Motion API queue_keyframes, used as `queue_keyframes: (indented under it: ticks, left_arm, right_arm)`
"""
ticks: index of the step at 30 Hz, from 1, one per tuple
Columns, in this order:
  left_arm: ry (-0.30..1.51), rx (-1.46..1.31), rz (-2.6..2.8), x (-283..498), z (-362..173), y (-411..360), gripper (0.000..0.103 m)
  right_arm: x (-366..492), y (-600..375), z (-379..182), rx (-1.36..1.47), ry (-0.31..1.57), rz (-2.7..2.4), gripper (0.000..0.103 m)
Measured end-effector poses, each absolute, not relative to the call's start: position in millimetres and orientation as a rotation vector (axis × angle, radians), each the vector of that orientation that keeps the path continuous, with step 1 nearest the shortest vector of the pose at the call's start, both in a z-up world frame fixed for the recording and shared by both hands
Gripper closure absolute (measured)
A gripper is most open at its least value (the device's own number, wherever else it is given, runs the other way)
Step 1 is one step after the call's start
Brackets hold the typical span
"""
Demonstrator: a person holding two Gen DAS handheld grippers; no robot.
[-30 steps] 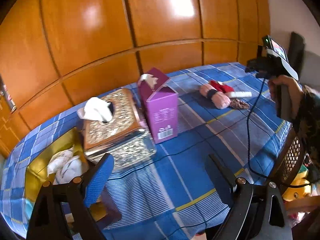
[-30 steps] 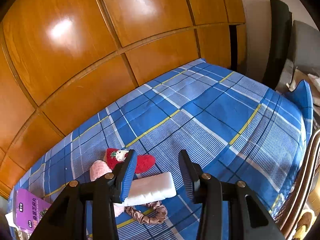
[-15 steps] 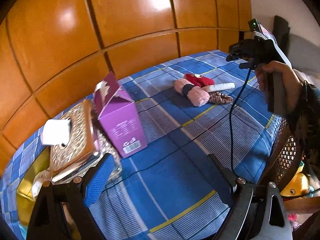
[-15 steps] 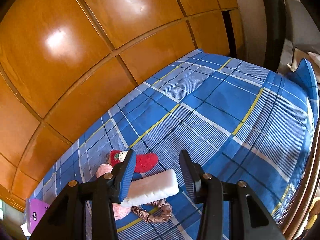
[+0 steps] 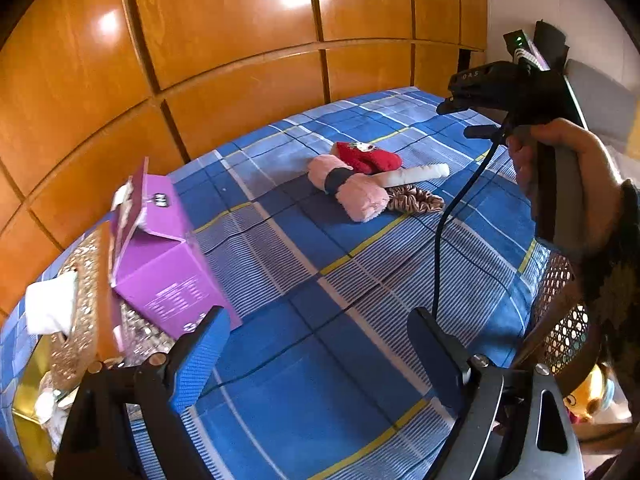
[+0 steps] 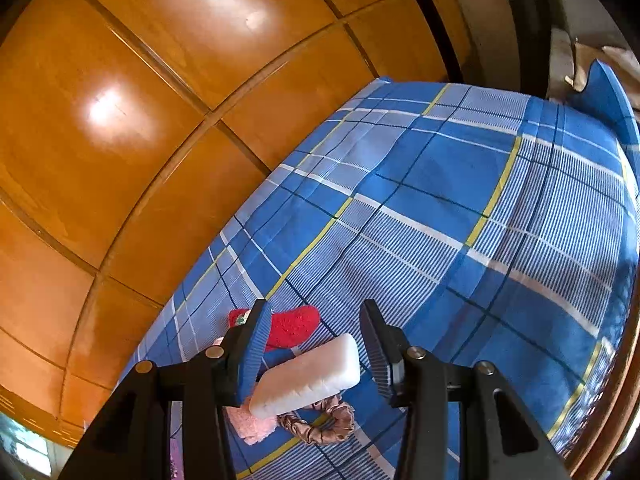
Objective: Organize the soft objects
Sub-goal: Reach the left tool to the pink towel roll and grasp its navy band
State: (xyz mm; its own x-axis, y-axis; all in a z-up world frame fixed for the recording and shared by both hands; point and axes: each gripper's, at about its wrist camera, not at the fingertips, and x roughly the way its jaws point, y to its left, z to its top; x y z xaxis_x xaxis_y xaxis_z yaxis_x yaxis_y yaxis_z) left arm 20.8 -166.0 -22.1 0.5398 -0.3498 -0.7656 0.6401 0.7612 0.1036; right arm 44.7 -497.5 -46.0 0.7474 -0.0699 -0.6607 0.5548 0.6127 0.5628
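Note:
A small pile of soft things lies on the blue plaid cloth: a pink rolled cloth with a dark band, a red knitted sock, a white sponge block and a brown satin scrunchie. My right gripper is open and empty, hovering above the white sponge, with the red sock and scrunchie beside it. My left gripper is open and empty, well short of the pile. The hand holding the right gripper shows at the right.
A purple carton with an open flap stands at the left beside an ornate gold tissue box. A gold tray holds pale cloths. A black cable hangs over the cloth. Orange wood panels back the table.
The left gripper's view has swung right, so the purple carton and tissue box slid left and the pile came nearer the middle. The right gripper has come closer over the white sponge.

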Motion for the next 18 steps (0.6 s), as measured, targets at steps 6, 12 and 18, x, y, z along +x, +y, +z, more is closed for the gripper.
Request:
queue_keyframes:
  ticks: [6,12,18]
  left_arm:
    - [0.850,0.396,-0.608,28,-34,-174,0.013]
    - [0.882,0.382,-0.607,38,-40,-184,0.016]
    - [0.915,0.342,-0.643,49,-38,-203,0.020]
  right_arm:
    - [44,-498,-47,0.857,0.637,-0.382,0.056]
    - [44,-500,-49,0.883,0.637,-0.378,0.056]
    - [46,-500,-51,0.891,0.653,-0.357,0.056]
